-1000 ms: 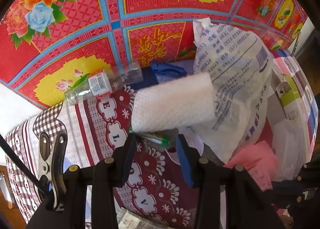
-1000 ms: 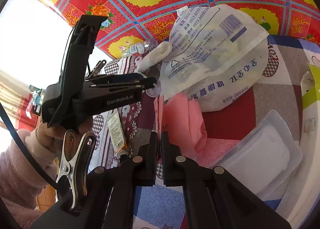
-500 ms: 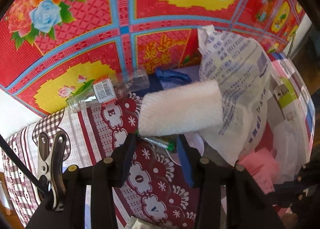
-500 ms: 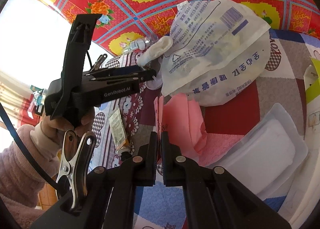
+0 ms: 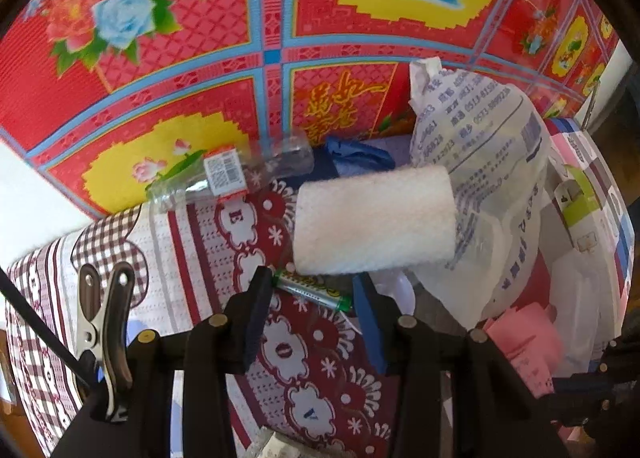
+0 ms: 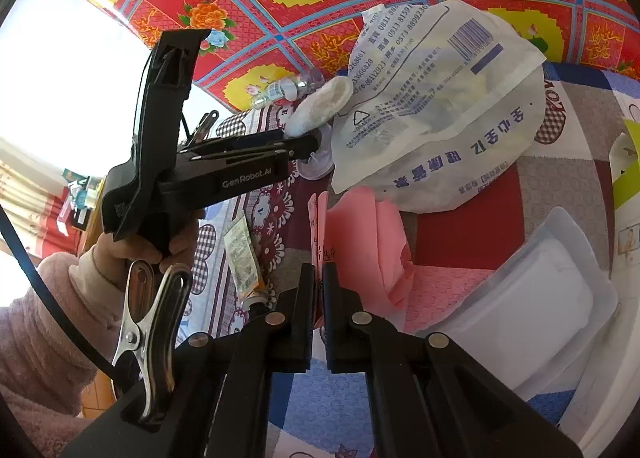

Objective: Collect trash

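Note:
My left gripper [image 5: 310, 290] is shut on a white folded wipe [image 5: 374, 220], held up above the patterned bed cover; from the right wrist the gripper [image 6: 308, 144] and wipe [image 6: 320, 106] show beside a large printed plastic bag [image 6: 436, 110]. The bag [image 5: 492, 186] stands right of the wipe. My right gripper [image 6: 319, 278] is shut on the edge of a pink paper bag [image 6: 368, 242] that lies below the plastic bag. A green battery [image 5: 312, 288] lies under the left jaws. A clear bottle [image 5: 228, 178] lies at the back.
A clear plastic tray [image 6: 548, 298] lies at the right. A small yellow tube [image 6: 242, 254] lies left of the right gripper. A green-white carton [image 5: 576, 198] sits far right. A red floral sheet [image 5: 240, 18] hangs behind. The bed edge is at the left.
The left gripper has lifted the wipe a little higher and toward the plastic bag. The right gripper has stayed shut on the pink paper.

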`<state>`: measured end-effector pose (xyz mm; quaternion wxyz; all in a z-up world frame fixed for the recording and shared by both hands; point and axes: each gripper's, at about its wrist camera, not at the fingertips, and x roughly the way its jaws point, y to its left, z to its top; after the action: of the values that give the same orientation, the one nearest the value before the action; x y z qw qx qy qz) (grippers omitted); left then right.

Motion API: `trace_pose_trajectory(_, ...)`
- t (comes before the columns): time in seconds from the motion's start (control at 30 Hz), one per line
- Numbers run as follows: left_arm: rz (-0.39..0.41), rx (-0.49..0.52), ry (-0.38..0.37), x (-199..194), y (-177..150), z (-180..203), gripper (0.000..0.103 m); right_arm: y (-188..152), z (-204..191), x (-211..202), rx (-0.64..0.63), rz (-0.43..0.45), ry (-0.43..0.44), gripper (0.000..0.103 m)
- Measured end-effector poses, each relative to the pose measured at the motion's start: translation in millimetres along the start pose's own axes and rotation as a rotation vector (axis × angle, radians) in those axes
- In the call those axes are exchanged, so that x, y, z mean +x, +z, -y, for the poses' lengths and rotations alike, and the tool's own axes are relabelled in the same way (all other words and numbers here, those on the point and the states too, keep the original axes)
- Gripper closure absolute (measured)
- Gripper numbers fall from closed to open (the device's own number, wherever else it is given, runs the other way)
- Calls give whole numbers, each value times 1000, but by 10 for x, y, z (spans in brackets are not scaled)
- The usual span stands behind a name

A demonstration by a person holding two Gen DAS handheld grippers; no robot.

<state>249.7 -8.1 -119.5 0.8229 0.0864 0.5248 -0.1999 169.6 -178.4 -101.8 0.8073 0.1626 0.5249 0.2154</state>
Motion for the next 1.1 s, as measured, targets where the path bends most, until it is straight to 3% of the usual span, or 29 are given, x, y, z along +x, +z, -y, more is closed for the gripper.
trace_pose_trajectory(0.17, 7, -61, -9, -85, -182, -77, 60, 8, -35, -29, -6, 6, 3, 98)
trace_pose_trajectory(0.63, 86, -160, -39, -793, -451, -365, 60, 23, -181, -125, -30, 34, 8, 98)
trace_pose_trajectory(1.1, 118, -185, -42, -1184, -533, -122, 60, -89, -400, -269, -45, 74, 4, 98)
